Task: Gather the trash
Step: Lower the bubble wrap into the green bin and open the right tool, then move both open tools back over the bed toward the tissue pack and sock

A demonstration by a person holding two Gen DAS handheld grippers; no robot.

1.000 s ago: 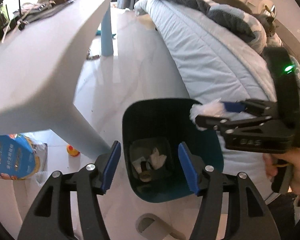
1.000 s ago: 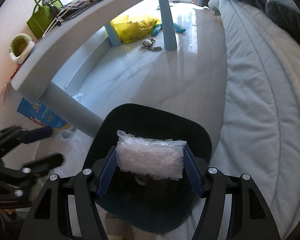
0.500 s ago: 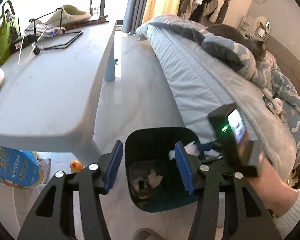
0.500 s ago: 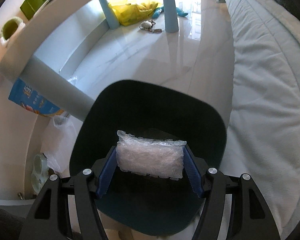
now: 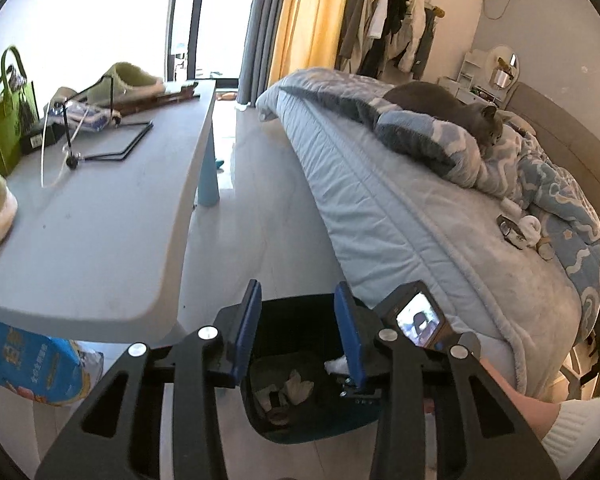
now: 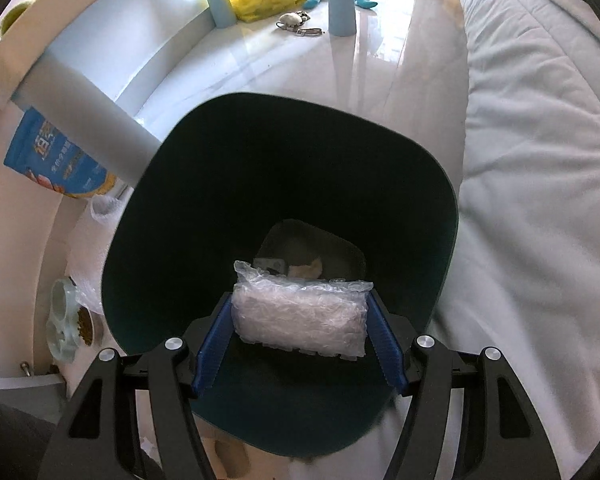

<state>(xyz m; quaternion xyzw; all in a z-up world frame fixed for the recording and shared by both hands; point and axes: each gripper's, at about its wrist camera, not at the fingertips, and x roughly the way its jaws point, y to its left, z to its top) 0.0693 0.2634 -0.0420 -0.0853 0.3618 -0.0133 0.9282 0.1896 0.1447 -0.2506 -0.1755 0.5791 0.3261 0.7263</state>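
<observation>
The right gripper [image 6: 300, 332] clamps the bubble-wrap packet [image 6: 300, 320], long axis spanning its jaws, directly over the dark bin [image 6: 420, 184], so release drops it straight in; the left gripper [image 5: 298, 330], empty, has just been closing

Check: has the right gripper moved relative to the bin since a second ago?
Yes. The right gripper, clamping the plastic packet, has dropped toward the bin; its rim fills more of the view.
</observation>
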